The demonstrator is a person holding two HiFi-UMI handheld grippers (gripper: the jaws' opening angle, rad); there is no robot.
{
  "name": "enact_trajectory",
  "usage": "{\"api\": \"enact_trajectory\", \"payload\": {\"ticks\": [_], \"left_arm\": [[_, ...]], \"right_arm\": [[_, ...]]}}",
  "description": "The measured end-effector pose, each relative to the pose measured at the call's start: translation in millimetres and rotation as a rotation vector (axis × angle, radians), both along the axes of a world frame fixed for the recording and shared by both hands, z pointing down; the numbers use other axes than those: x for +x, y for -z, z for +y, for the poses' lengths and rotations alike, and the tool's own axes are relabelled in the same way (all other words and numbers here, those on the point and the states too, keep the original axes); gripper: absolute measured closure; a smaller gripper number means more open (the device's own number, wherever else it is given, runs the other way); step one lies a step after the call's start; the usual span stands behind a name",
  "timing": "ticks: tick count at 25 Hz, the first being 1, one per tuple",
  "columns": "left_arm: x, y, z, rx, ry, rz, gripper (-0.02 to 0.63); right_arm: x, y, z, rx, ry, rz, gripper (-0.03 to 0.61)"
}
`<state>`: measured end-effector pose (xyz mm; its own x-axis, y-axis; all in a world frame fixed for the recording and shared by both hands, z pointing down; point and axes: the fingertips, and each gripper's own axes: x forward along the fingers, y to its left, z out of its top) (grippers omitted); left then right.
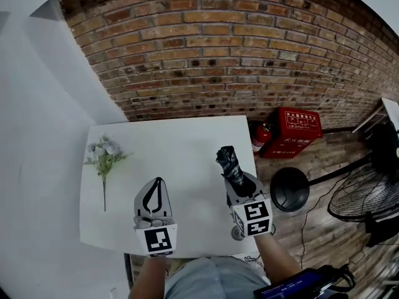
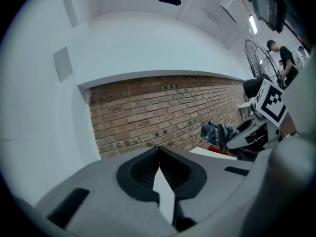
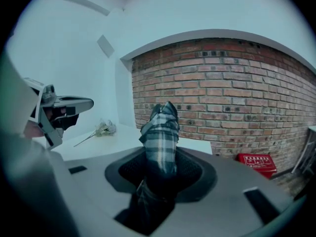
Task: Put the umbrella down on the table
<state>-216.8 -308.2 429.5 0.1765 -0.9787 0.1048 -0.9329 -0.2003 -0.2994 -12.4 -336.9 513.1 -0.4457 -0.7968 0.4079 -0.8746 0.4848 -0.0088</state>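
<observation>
At the far left of the white table lies a small bunch of pale flowers, with its stem pointing to the near edge. To the right of it, over the near part of the table, the left gripper points away toward the brick wall. Its jaws are closed, the tips meet and nothing is between them.

Further right, the right gripper is clamped on a folded umbrella with a dark checked cloth. The jaws stand partly apart and press on the lower part of the umbrella from both sides. The free end of the umbrella points up and away, toward the wall. In the head view the umbrella is over the right part of the table, near its right edge, and it does not lie on the tabletop.

On the wooden floor to the right of the table stand a red fire extinguisher and a red box against the wall. Nearer is a round black base, and at the far right a floor fan.
</observation>
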Motion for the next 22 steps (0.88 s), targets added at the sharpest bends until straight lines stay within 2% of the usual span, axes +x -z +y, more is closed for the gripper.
{"api": "enact_trajectory", "payload": {"ticks": [10, 22], "left_arm": [[2, -26, -14, -0.023, -0.018, 0.011, 0.605], [5, -32, -22, -0.028, -0.023, 0.019, 0.606]], "right_arm": [[-1, -37, -2, -0.069, -0.001, 0.029, 0.422], [7, -79, 1, -0.151, -0.012, 0.074, 0.422]]}}
